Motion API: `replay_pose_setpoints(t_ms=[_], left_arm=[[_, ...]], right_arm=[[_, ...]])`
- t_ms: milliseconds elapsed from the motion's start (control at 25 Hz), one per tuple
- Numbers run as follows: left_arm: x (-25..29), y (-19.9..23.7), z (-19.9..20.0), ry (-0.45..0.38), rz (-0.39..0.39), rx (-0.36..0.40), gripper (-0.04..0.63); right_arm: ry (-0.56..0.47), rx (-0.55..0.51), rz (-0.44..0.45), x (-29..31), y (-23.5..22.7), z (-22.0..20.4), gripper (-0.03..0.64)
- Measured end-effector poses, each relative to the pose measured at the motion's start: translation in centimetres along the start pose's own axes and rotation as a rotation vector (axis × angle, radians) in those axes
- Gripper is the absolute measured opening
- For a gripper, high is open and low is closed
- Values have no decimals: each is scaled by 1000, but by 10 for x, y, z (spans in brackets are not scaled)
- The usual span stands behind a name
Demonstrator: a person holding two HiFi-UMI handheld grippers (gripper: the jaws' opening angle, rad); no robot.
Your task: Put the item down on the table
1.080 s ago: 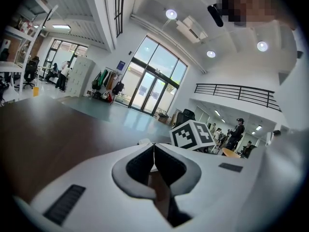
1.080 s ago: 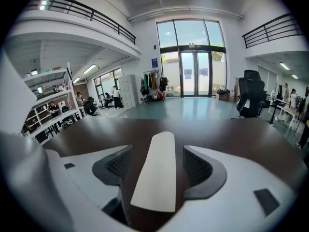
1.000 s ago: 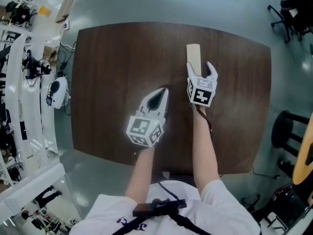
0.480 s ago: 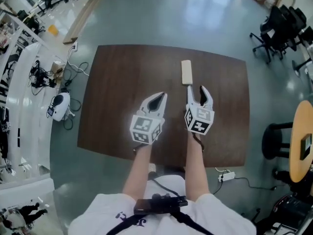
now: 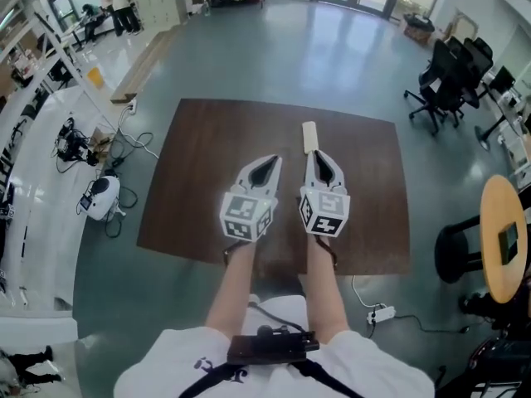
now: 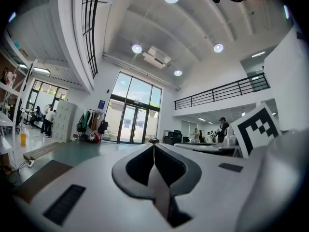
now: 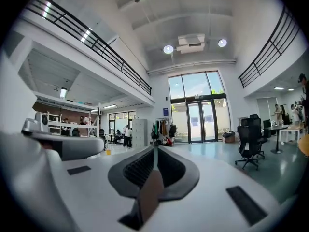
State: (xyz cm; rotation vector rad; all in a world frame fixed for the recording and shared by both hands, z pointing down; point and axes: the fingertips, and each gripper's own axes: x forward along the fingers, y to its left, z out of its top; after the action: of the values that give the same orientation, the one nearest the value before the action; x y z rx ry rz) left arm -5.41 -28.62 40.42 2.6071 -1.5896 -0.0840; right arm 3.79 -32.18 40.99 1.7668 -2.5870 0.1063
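Note:
A pale wooden block (image 5: 309, 137) lies flat on the dark brown table (image 5: 207, 148), toward its far middle. My right gripper (image 5: 319, 152) is held above the table, its tips just on the near side of the block in the head view. Its jaws are closing and nothing is between them (image 7: 154, 148). My left gripper (image 5: 275, 160) hovers beside it to the left, shut and holding nothing (image 6: 153, 141). Both gripper views look out level across the hall, so neither shows the block or the table.
Black office chairs (image 5: 452, 77) stand off the table's far right corner. A round yellow table (image 5: 504, 239) and a black stool (image 5: 460, 255) are at the right. A power strip (image 5: 382, 313) lies on the floor near me. Benches and a white device (image 5: 99, 197) line the left.
The right gripper has drawn back from the block toward me and its wide jaws have come together. The head view has risen and now takes in the whole table. The left gripper stayed shut.

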Motion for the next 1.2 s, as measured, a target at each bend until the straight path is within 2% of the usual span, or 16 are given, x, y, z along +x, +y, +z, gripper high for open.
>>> replay_pose_setpoints(t_ms=[80,240,400,640,800,1200], left_arm=[[-15,-11,8,-14,-6,9,14],[-45,-22,16,-39,-20,22,14],[-71,-19,16,-43,-12,33,14],[-94,-6,31,-82,18,47,14],[-109,6,34,-91,30,50,14],[-107,14,19,-74,51,-1,14]], right_arm=[[-8,-14,18,-18,13,7,7],[-11,-38,39,-44,38,9,6],[-37,-61,49,-64,65,12,6],[-110,-47,24,-76,80,25,6],[-102,-58,3,-78,91,18,6],[-52,-83,12,-75,88,-4,6]])
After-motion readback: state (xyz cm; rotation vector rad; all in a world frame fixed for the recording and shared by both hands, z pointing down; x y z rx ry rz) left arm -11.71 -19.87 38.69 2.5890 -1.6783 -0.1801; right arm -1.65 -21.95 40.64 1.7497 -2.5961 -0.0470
